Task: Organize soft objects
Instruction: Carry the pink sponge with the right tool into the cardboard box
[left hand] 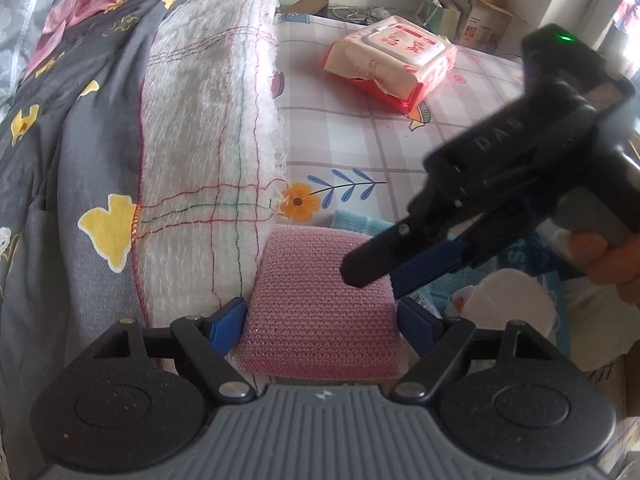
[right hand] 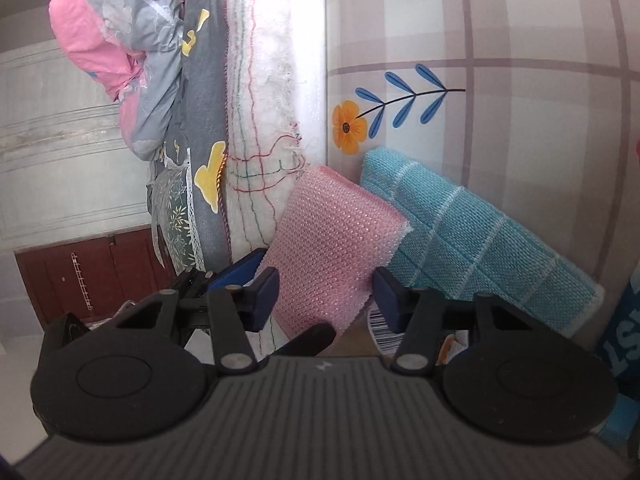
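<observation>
The pink sponge (left hand: 320,316) lies on the bed, on the checked flower-print sheet (left hand: 360,140), with one edge against the white padded quilt (left hand: 208,140) and its far side overlapping a folded blue cloth (right hand: 472,240).

The left claw (left hand: 322,326) straddles the sponge across its width. Its blue pads (left hand: 228,320) sit at the two side edges of the sponge; whether they press on it or merely flank it cannot be told, and the sponge shows no squeeze.

The right claw (right hand: 324,294) reaches in from the right side of the left wrist view, held by a hand (left hand: 608,260). Its pads (right hand: 266,296) stand on either side of the near end of the sponge, and the sponge edge bulges slightly between them, so it appears pinched at that end.

A pack of wet wipes (left hand: 390,60) rests farther up the sheet, well apart from the sponge. A grey duvet (left hand: 80,140) with yellow shapes lies beyond the white quilt.
</observation>
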A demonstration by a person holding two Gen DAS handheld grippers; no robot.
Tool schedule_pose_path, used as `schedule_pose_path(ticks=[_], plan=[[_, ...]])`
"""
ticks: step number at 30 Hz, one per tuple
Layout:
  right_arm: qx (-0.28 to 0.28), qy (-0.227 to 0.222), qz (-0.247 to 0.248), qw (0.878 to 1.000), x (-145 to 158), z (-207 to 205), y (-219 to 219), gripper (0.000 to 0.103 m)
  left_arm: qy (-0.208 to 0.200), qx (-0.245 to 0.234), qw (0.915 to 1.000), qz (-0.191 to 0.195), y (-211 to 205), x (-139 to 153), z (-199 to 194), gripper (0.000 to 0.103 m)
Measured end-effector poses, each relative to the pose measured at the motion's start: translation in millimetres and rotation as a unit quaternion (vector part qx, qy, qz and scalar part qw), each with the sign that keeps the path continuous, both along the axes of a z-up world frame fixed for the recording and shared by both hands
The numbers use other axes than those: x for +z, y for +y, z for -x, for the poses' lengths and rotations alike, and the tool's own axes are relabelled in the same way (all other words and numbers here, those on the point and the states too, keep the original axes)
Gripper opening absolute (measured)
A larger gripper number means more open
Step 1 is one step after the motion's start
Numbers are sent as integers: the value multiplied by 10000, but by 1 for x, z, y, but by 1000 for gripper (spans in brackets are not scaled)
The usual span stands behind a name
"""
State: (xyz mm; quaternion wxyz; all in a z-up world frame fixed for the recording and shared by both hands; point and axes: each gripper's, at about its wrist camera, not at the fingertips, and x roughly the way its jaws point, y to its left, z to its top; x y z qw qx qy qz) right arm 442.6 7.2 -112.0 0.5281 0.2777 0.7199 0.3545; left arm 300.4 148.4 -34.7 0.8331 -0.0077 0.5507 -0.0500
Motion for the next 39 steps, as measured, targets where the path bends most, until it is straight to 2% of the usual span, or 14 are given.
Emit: schedule_pose_path(ticks=[5,9,20,27,31,39], plan=[[-89,-153,-50,9998,8,2,-5,39,-84,302,9992,253,9,7,1,82],[-171,-263,-147,9994,22,2,-9,37,-262,447,9980,358,13,20,3,82],[-332,-808,-522,9948,85,10,-24,32,-1041,629,9921,321,7,81,27,81],[-513,-1186,-756,9887,131,28,-58,29,-1575,452,9863,195,-22,123,53,81],[-692,-1355,-825,9849,152,43,-84,29,-1720,332,9843,226,-45,138,66,81],[-1183,-1722,-890,9739,181,81,-167,28,-1912,-124,9805,427,-107,158,83,81]])
